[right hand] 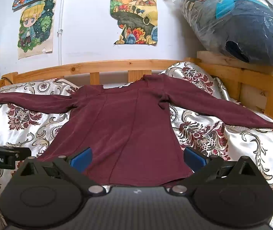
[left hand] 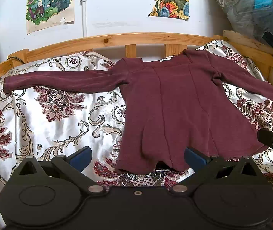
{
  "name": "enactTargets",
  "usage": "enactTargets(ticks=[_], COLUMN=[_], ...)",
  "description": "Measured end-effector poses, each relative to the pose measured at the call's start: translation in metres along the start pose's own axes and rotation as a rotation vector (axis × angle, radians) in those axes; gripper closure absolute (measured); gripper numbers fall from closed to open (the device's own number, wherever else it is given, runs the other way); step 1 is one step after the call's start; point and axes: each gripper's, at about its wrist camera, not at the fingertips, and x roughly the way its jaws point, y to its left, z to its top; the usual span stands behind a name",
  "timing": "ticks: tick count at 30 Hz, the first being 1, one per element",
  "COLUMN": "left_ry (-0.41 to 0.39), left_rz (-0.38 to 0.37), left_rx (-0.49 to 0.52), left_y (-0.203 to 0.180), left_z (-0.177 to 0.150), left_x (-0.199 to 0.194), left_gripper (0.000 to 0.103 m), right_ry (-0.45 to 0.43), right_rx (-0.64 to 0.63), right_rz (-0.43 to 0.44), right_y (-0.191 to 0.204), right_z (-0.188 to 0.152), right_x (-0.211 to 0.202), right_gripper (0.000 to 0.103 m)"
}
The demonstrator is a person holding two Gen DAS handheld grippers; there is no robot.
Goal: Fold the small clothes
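Dark red top [right hand: 121, 126] lying flat on the flowery bedspread [right hand: 222, 149], both sleeves stretched out wide, left gripper [left hand: 137, 158] wide open at its bottom edge, right gripper [right hand: 136, 158] wide open there too, wooden bed rail [right hand: 117, 65] behind, drawings [right hand: 134, 15] on the wall

Right sleeve [left hand: 255, 88] of shirt [left hand: 174, 105] cut off at left wrist frame edge; hem partly hidden behind right gripper [right hand: 136, 158] body.
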Motion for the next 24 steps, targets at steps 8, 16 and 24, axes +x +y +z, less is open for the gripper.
enactTargets(ticks=[8,16,24], left_ry=[0.025,0.051,0.004], left_rz=[-0.001,-0.097,-0.092], left_rx=[0.011,0.062,0.104], left_y=[-0.005,-0.008,-0.002], left_z=[-0.001,0.031,0.065], left_x=[0.005,0.028,0.074], left_gripper=[0.001,0.001,0.001], right_ry=[0.026,0.097,0.055], right_rx=[0.057,0.154,0.292], right_rz=[-0.022,-0.129,-0.294], right_y=[-0.013,-0.076,-0.182], right_z=[0.003,0.024,0.048], right_x=[0.007,0.028,0.050], right_gripper=[0.000,0.000,0.000])
